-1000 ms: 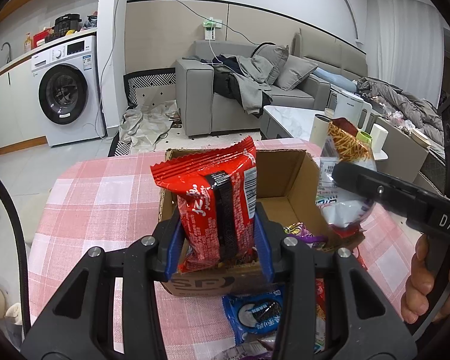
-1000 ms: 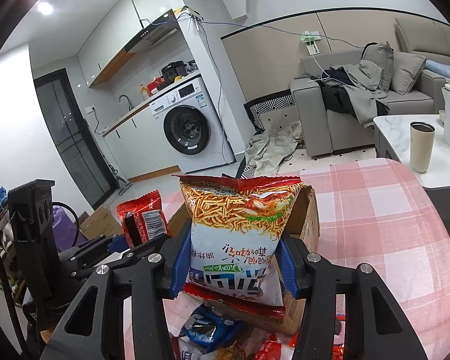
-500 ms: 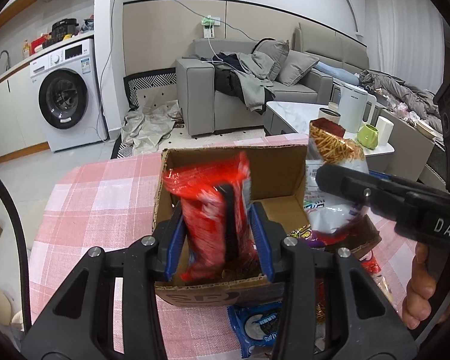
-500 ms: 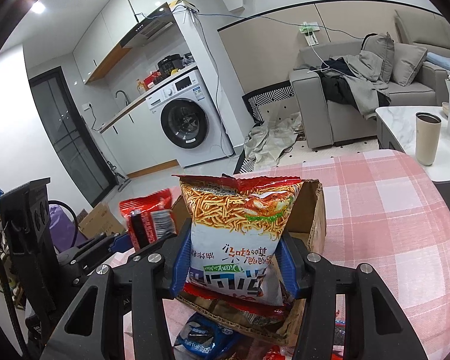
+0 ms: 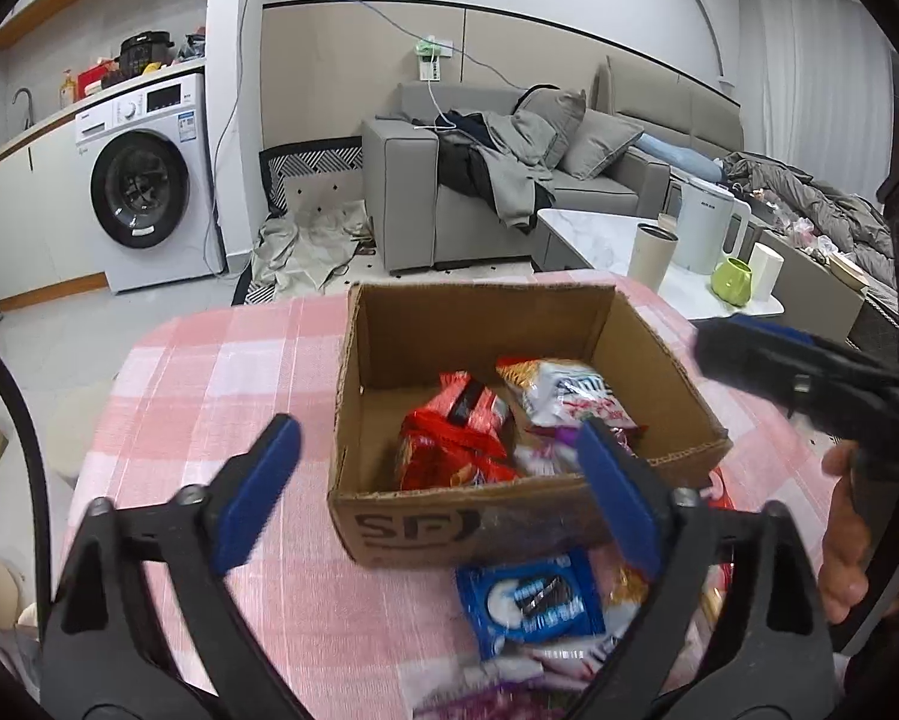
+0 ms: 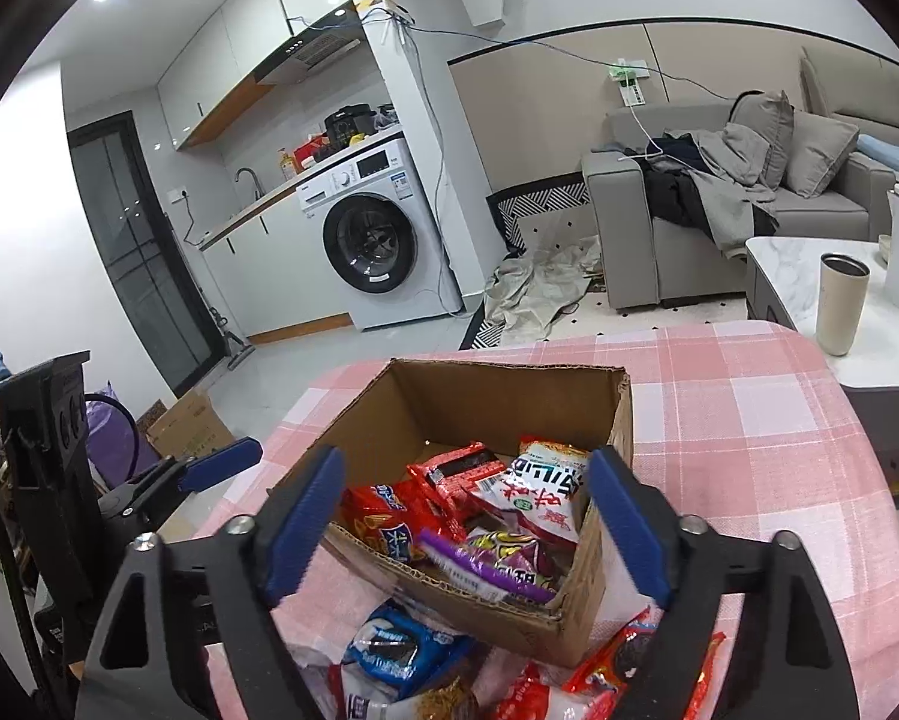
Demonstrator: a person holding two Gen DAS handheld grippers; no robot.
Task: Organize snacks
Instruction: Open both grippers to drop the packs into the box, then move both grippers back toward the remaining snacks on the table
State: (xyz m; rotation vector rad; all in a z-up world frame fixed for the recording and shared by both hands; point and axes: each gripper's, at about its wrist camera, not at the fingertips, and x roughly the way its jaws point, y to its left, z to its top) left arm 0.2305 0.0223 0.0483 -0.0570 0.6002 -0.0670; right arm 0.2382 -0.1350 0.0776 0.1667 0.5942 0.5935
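Over the cardboard box [image 5: 509, 516], left wrist view: the left gripper [image 5: 443, 495] is seen opening wide, nothing between its jaws; a red packet [image 5: 449, 444] and a white bag [image 5: 569, 396] lie inside, crumpled and glossy. Right wrist view: the right gripper [image 6: 467, 519] is likewise opening, empty. A drop-off is judged finished; next, the blue cookie pack [image 6: 401, 651] beside the box must be picked.
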